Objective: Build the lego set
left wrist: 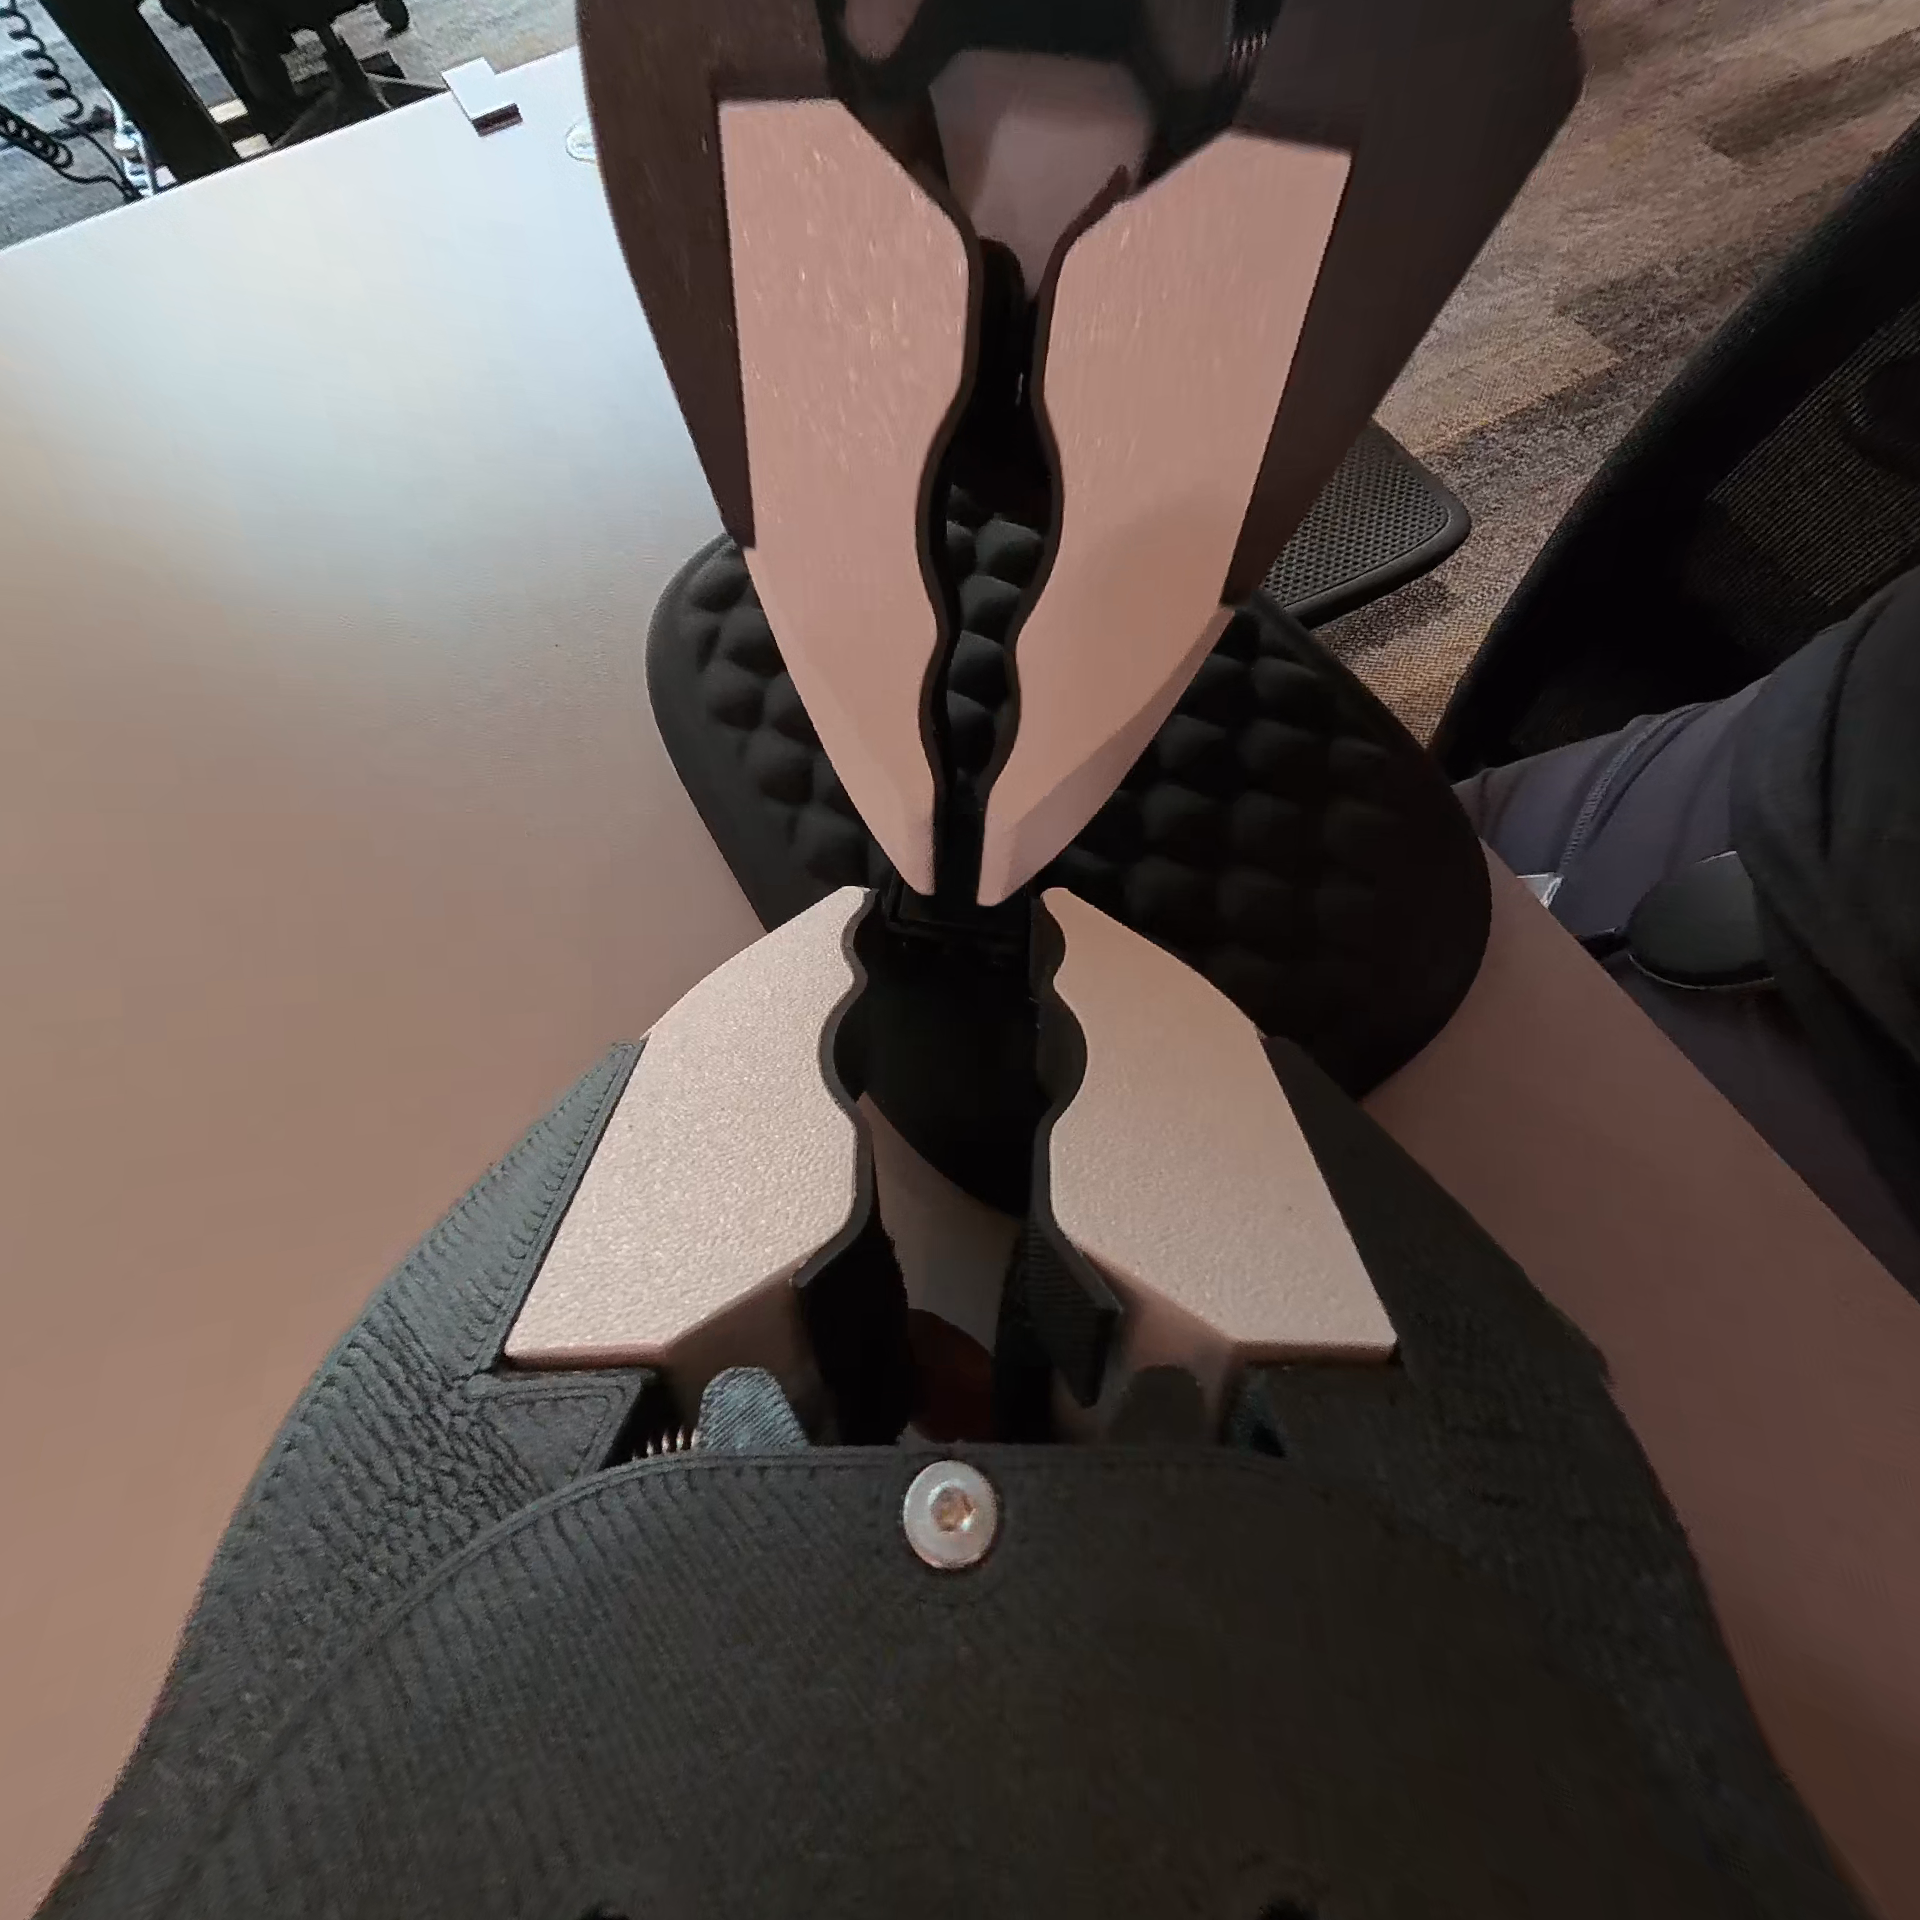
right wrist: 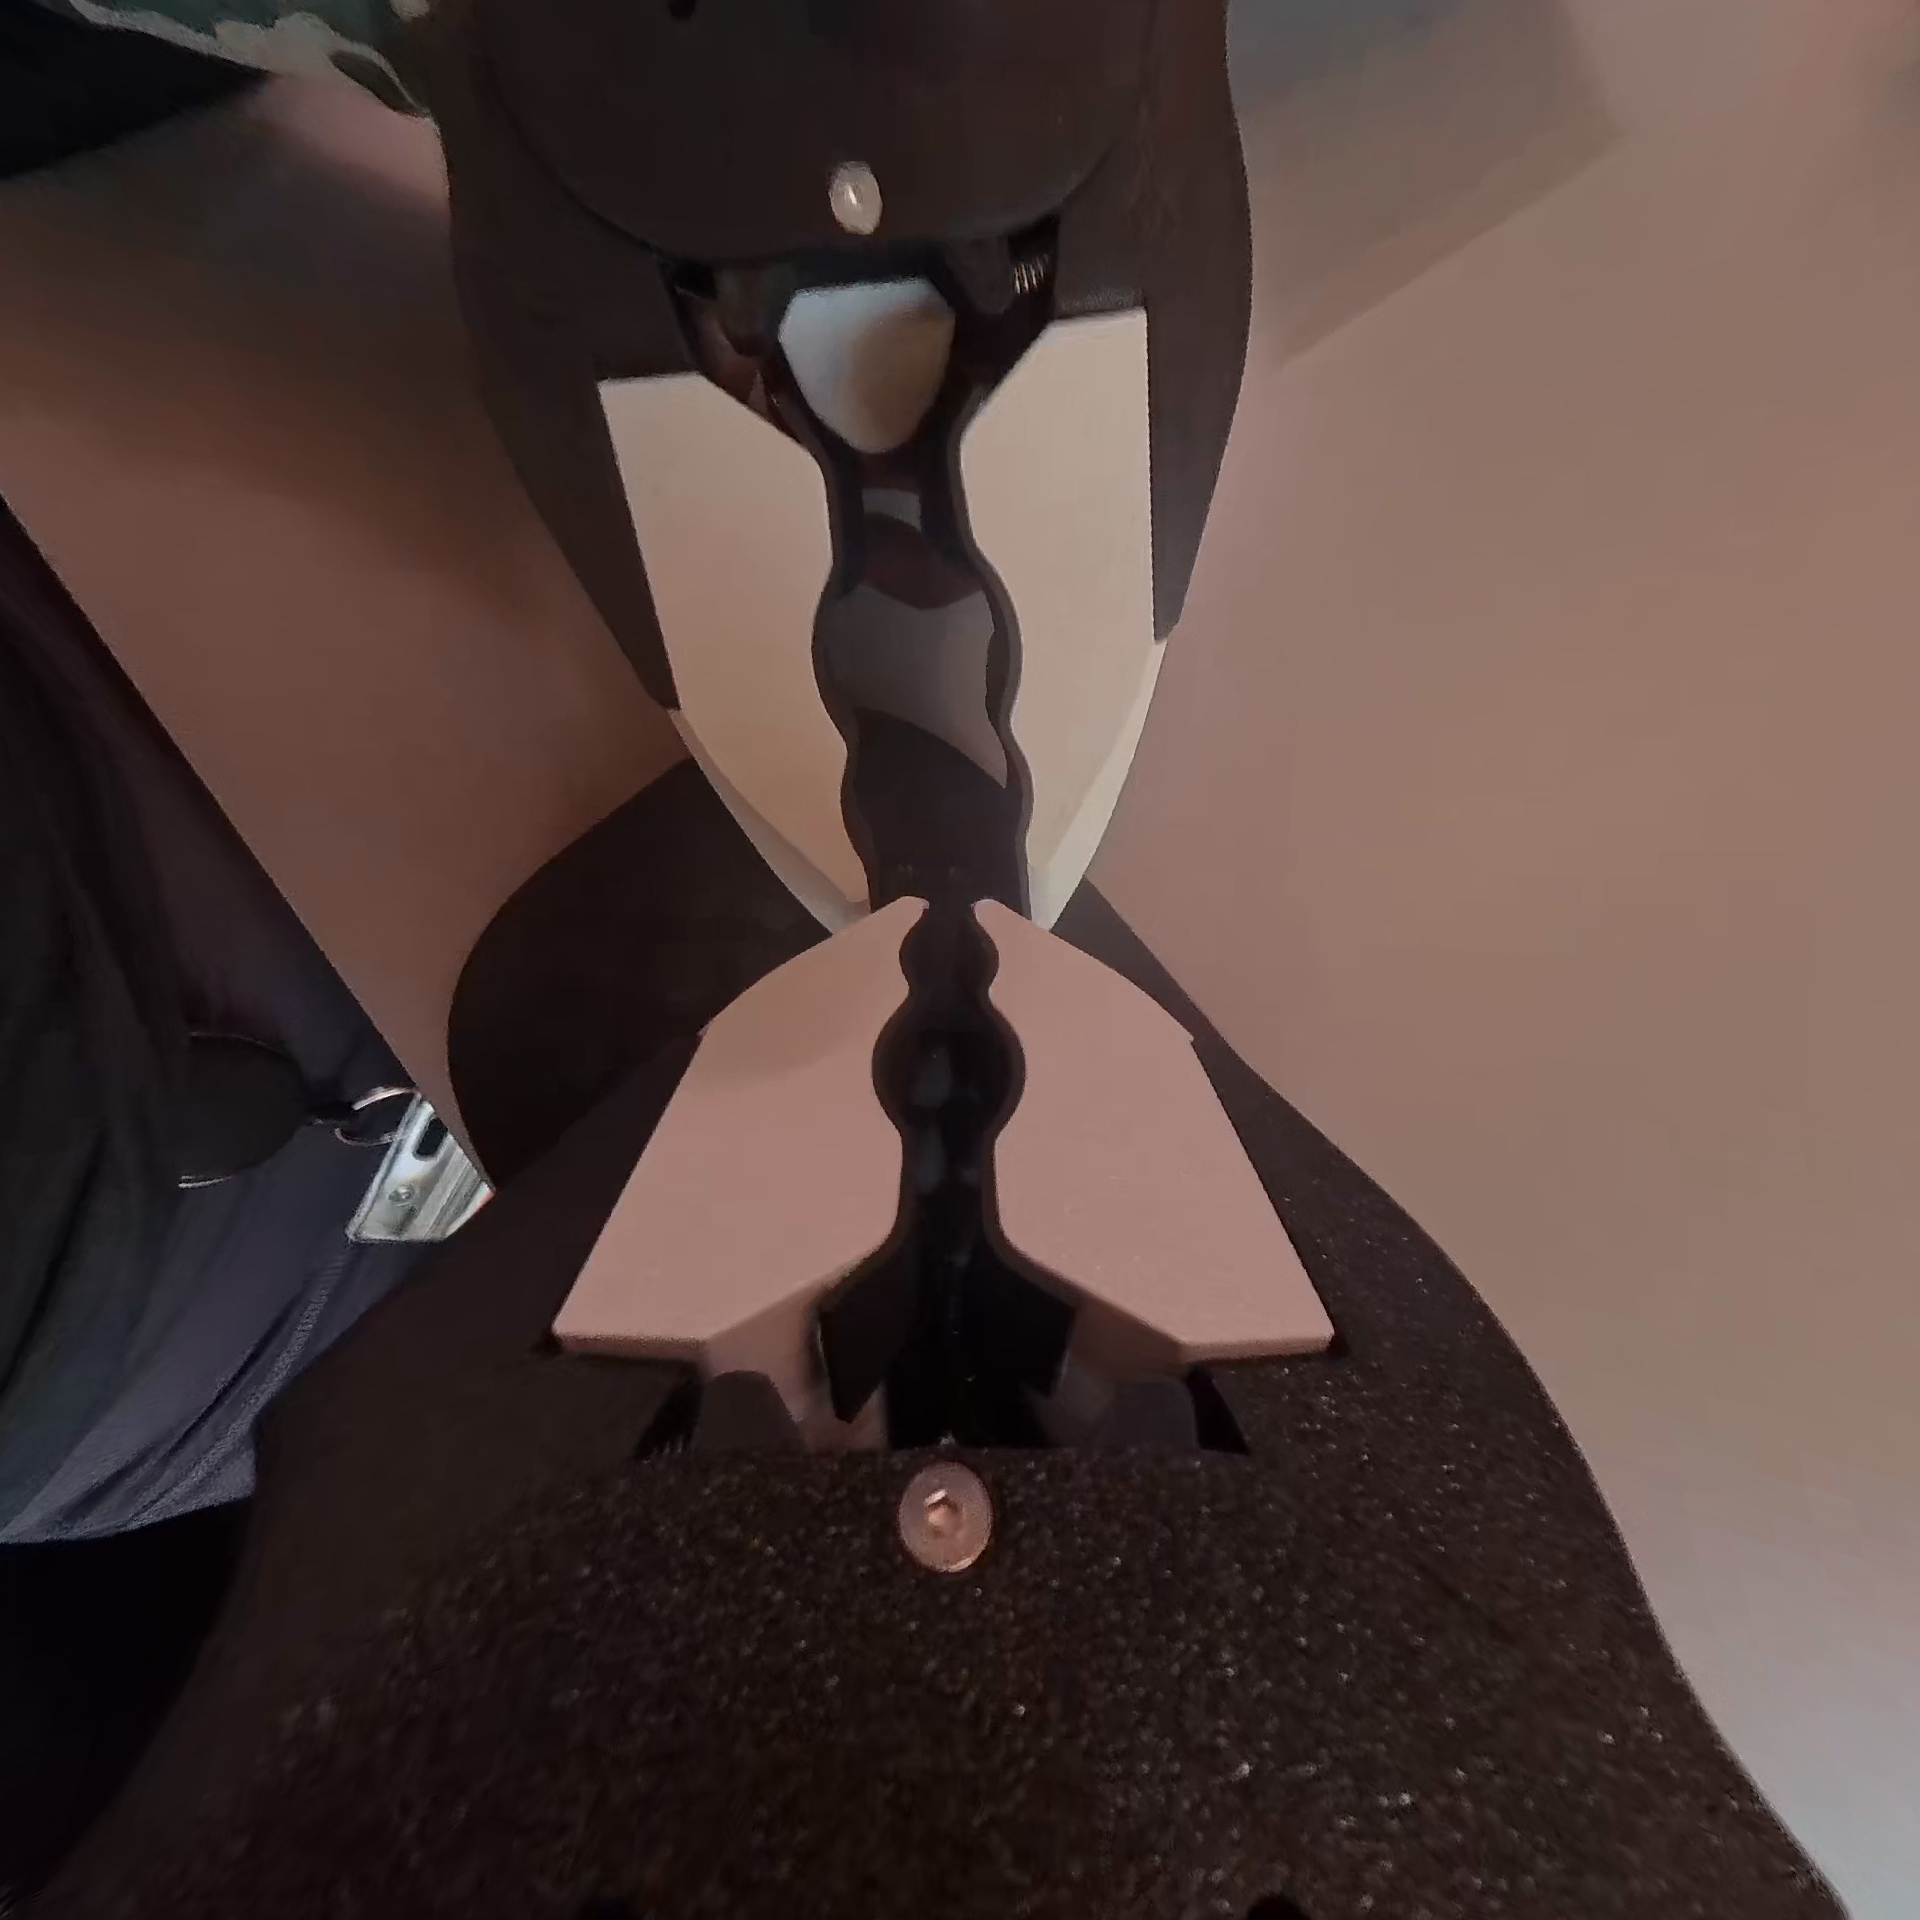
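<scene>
1. A pale table (left wrist: 312, 727) is seen filling the left of the left wrist view; both grippers are held over its near edge.
2. A black dimpled seat cushion (left wrist: 1247, 810) is seen beyond that edge, beside a person's dark clothing (left wrist: 1766, 831).
3. The left gripper (left wrist: 954, 909) is recorded with its jaws a moderate way apart, the tips set against either side of a small black lego piece (left wrist: 951, 935).
4. The right gripper (left wrist: 961, 878) is met tip to tip from the opposite side. Its jaws are drawn in to a narrow slit, with something thin and black pinched between them (apparently the same piece; the contact is too dark to confirm).
5. The lego piece is held in the air where the four fingertips meet.
</scene>
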A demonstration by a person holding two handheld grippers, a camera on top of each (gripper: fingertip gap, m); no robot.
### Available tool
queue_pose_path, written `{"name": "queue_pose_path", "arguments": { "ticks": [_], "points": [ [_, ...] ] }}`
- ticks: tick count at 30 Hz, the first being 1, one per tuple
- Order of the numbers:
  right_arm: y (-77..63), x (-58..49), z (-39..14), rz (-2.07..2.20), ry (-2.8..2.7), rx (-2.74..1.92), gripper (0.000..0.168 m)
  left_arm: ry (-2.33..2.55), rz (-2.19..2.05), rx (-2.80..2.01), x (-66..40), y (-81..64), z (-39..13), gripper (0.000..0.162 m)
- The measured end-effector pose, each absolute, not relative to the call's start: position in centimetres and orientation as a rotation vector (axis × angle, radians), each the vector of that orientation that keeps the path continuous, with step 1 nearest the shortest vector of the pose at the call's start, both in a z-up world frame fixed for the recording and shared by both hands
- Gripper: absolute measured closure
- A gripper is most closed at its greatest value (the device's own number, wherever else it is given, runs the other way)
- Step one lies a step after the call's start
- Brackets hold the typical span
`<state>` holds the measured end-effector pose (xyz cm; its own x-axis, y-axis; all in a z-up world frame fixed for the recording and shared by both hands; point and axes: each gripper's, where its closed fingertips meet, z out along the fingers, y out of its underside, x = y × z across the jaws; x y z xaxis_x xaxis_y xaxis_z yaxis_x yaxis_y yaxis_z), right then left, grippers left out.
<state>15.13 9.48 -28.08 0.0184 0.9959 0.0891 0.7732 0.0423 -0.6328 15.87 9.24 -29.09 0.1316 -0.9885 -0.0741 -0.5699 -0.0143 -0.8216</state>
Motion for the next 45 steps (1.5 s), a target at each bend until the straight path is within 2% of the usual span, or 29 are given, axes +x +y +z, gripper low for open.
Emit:
{"name": "queue_pose_path", "arguments": {
  "ticks": [14, 28, 45],
  "points": [
    [10.0, 16.6, -26.7, 0.618, -1.745, -1.826, 0.162, 1.521, -0.736, -1.692, 15.9, 9.2, -29.1, 0.134],
    [9.6, 17.2, -28.3, 0.568, -1.811, -1.861, 0.164, 1.522, -0.739, -1.699, 15.9, 9.3, -29.2, 0.135],
    [10.8, 17.1, -29.4, 0.198, -2.019, -1.959, 0.168, 1.529, -0.74, -1.726, 16.0, 9.2, -29.5, 0.135]
  ]
}}
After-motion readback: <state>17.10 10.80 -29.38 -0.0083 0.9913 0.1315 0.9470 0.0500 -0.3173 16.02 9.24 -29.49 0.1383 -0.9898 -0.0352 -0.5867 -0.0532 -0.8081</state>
